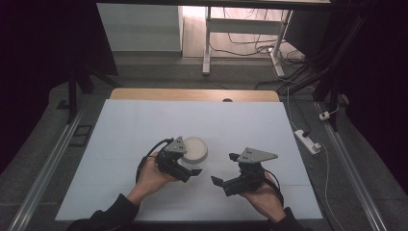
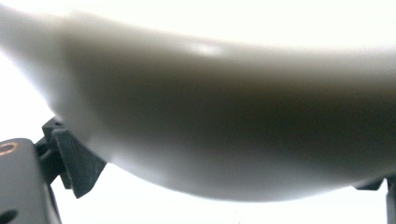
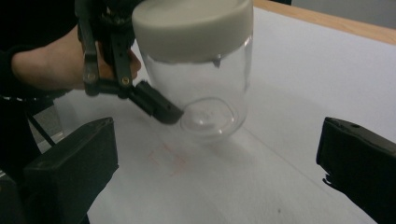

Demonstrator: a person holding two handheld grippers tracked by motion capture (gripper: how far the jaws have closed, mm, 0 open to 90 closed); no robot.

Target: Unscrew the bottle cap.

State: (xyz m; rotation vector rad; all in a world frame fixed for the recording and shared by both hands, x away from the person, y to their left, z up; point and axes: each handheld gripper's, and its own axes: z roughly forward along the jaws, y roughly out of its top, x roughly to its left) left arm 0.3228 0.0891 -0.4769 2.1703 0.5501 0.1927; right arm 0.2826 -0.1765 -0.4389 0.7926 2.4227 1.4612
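A clear glass jar [image 3: 205, 88] with a cream lid [image 1: 195, 148] stands upright on the white table top [image 1: 144, 125]. My left gripper [image 1: 191, 166] is open, low at the jar's near side. In the left gripper view the lid's rim [image 2: 210, 116] looms close, with one jaw far out on each side. One left finger [image 3: 156, 107] shows against the jar's lower wall. My right gripper [image 1: 225, 168] is open a little to the right of the jar, pointing at it, and its jaws [image 3: 215, 177] hold nothing.
The wooden table edge [image 1: 192, 94] runs along the far side. Beyond it are white desk legs and cables on the floor. A power strip [image 1: 308, 141] lies off the right edge. Bare white surface surrounds the jar.
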